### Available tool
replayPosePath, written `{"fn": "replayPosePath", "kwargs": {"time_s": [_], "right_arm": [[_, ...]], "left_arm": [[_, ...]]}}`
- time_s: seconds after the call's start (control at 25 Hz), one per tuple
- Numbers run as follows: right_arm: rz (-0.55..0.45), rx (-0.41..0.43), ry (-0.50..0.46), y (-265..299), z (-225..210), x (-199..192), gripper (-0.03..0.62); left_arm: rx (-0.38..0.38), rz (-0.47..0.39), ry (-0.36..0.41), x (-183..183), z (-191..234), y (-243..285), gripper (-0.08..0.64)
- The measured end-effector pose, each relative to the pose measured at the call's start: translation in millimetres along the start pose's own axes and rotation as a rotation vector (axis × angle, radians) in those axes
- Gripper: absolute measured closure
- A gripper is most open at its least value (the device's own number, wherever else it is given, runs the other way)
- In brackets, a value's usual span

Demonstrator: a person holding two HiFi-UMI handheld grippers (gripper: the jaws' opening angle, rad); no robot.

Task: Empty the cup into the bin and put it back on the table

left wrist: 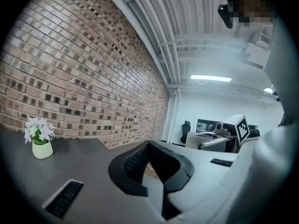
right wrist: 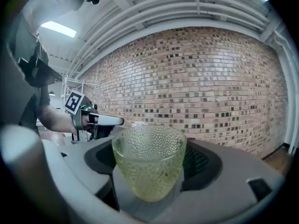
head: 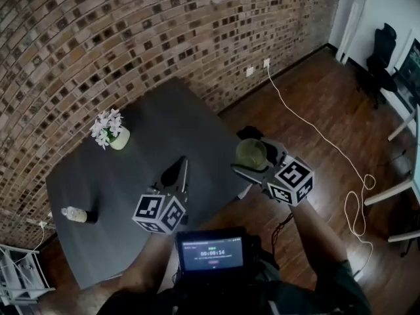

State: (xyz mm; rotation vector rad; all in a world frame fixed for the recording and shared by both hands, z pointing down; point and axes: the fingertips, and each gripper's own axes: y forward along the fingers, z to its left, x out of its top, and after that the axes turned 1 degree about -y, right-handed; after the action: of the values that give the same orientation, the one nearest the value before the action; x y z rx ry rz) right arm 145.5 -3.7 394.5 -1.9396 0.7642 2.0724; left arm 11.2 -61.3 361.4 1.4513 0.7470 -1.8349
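Note:
A knobbly green glass cup (head: 251,151) (right wrist: 149,160) sits upright between the wide-set jaws of my right gripper (head: 253,156) (right wrist: 149,169), which is shut on it. I cannot make out anything inside the cup. In the head view the cup hangs just past the right edge of the dark grey table (head: 157,126), above the wood floor. A dark round shape (head: 249,132) shows just beyond the cup, mostly hidden. My left gripper (head: 178,170) (left wrist: 150,164) hovers over the table's near right part, level, with its fingertips together and nothing between them.
White flowers in a small pot (head: 110,131) (left wrist: 41,139) and a small bottle (head: 74,214) stand on the table's left side. The brick wall (head: 164,38) runs behind. A white cable (head: 328,143) lies across the floor; a chair (head: 384,58) and white desk legs (head: 400,189) stand at the right.

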Motion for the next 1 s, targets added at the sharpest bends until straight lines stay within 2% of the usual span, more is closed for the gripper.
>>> {"fn": "replayPosePath", "kwargs": {"time_s": [0.2,0.44,0.76,1.0], "right_arm": [[-0.012,0.033,0.002,-32.2,-36.8,1.7,0.195],[-0.012,0.034,0.027,-45.1,-69.9,-4.6,0.195],[0.012,-0.025,0.046,-39.9,-129.1,-6.8,0.195],[0.003,-0.072,0.076,-24.7,-186.4,2.2,0.195]], "left_arm": [[0.04,0.009,0.004,-3.6,-36.3,25.7,0.56],[0.047,0.028,-0.003,-14.6,-50.1,59.4,0.56],[0.024,0.022,-0.042,-23.1,-35.8,119.5,0.56],[0.027,0.01,0.002,-15.3,-12.2,165.6,0.56]]}}
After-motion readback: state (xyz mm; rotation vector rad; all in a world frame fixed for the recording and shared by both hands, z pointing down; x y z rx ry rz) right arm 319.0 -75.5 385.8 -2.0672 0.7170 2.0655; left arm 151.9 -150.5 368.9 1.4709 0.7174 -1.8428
